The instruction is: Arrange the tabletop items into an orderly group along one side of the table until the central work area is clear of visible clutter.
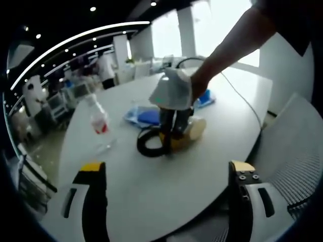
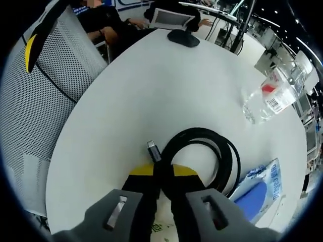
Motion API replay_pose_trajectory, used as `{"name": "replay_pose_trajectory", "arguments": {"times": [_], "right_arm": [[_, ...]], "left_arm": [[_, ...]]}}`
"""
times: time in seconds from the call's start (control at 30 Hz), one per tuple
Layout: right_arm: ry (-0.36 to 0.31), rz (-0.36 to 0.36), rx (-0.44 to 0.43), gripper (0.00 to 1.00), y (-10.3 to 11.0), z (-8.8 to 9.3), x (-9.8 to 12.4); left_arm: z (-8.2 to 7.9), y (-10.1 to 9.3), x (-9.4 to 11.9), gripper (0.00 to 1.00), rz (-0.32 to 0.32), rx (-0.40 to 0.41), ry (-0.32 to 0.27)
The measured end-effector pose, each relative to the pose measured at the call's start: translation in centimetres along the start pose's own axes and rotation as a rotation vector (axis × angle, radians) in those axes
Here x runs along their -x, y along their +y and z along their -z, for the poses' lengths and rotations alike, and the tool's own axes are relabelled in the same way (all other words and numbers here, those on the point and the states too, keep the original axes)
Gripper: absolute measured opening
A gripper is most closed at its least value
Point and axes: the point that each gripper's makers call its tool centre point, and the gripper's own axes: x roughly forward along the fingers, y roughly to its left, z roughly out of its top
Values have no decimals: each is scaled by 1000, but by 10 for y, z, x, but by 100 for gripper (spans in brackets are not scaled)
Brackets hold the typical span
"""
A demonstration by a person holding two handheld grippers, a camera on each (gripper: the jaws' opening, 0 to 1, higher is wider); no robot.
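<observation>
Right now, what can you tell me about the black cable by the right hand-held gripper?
The black cable is wound into a flat round coil of several loops, lying on the white table. It looks rubbery and smooth. One end carries a small grey metal plug pointing away from the coil. The right hand-held gripper is closed on the coil's near edge. A blue-and-white packet lies right beside it. In the left gripper view the coil sits under that gripper.

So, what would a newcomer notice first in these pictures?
Probably the right gripper, shut on the coiled black cable on the white table. Next, the clear plastic bottle lying beyond the coil, and the blue packet beside it.
</observation>
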Motion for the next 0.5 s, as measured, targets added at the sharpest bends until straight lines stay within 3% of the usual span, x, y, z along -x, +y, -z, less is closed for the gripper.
{"name": "replay_pose_trajectory", "arguments": {"times": [0.5], "right_arm": [[22, 68, 59, 6, -3, -2, 5]], "left_arm": [[0, -1, -2, 97, 3, -8, 5]]}}
